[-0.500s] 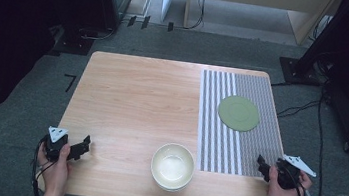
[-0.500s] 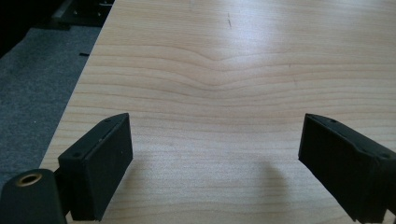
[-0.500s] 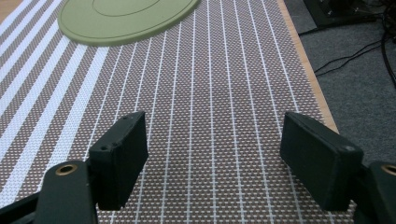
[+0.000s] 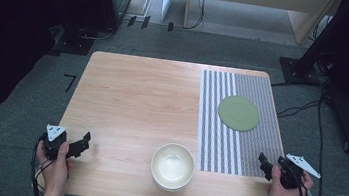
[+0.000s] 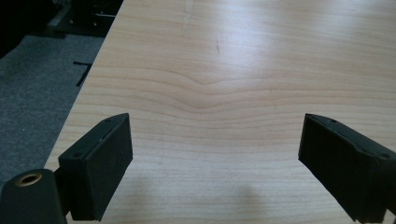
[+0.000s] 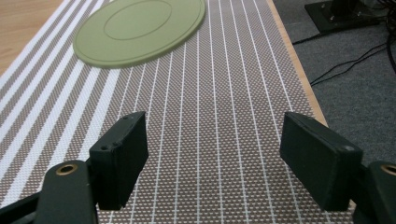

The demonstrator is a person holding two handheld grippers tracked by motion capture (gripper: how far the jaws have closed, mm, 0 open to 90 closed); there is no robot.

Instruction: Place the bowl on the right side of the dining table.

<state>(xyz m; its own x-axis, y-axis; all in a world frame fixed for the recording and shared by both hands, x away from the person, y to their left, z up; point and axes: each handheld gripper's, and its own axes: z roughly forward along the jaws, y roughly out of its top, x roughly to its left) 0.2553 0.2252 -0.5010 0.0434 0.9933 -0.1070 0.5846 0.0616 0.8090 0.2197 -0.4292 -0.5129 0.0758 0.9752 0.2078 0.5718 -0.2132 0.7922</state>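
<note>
A cream bowl (image 4: 172, 167) stands near the front edge of the wooden table (image 4: 142, 99). A flat green plate (image 4: 239, 113) (image 6: 139, 30) lies on the striped placemat (image 4: 237, 126) (image 6: 196, 121) at the right. My left gripper (image 4: 81, 144) (image 5: 215, 161) hovers open over bare wood at the front left corner, with nothing between its jaws. My right gripper (image 4: 263, 165) (image 6: 212, 156) is open over the mat's front right corner, empty, with the plate well ahead of it.
Grey carpet surrounds the table, with cables (image 4: 307, 107) on the floor to the right and dark equipment stands (image 4: 312, 69) at the back. The table's left edge (image 5: 88, 79) runs close to my left gripper; its right edge (image 6: 299, 70) is close to my right gripper.
</note>
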